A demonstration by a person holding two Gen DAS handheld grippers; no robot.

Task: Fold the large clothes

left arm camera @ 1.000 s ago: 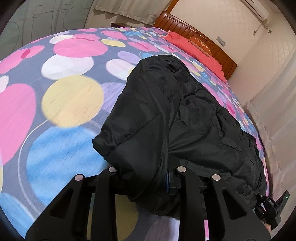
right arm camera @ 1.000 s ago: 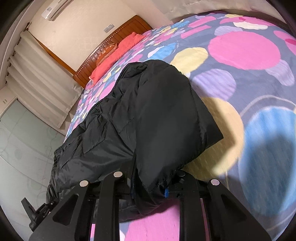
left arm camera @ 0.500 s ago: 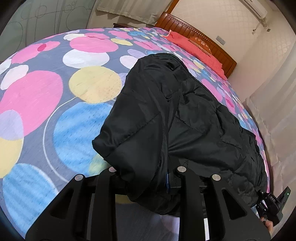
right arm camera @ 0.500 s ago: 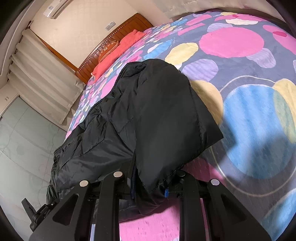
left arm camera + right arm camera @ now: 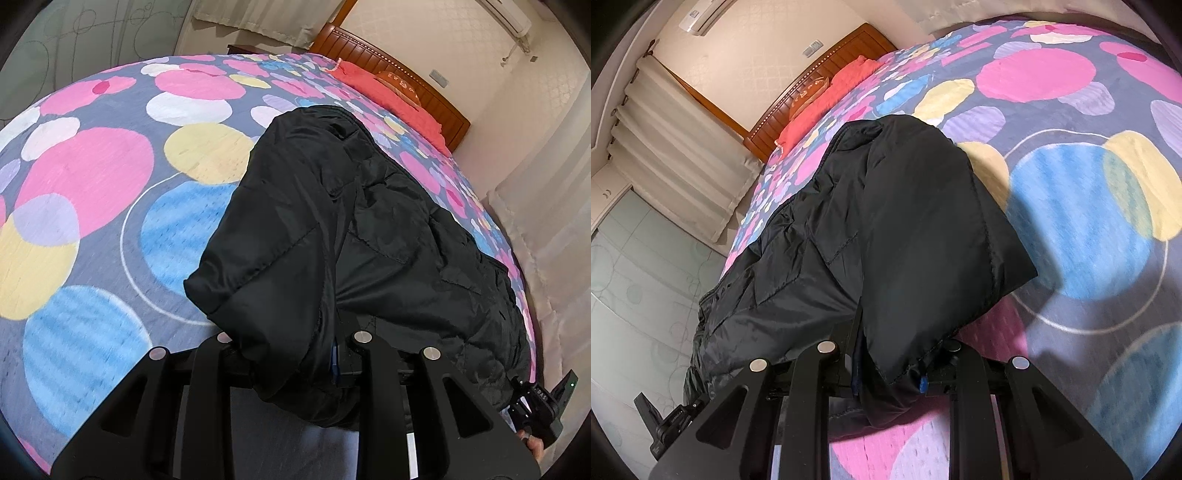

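Note:
A large black padded jacket (image 5: 369, 240) lies stretched along the bed, with one end lifted toward both cameras. My left gripper (image 5: 295, 365) is shut on a bunched corner of the jacket, which drapes over and hides its fingertips. My right gripper (image 5: 890, 369) is shut on another corner of the same jacket (image 5: 886, 240), its fingertips also covered by cloth. The right gripper also shows at the lower right edge of the left wrist view (image 5: 543, 406), and the left gripper shows at the lower left of the right wrist view (image 5: 665, 424).
The bedspread (image 5: 92, 184) is grey with big pink, blue and yellow circles. A red pillow (image 5: 388, 92) and a wooden headboard (image 5: 406, 74) are at the far end. Curtains (image 5: 546, 221) hang along one side of the bed.
Both grippers have pulled back with the jacket end held, so more of the bedspread shows beside the jacket. The grips have not changed.

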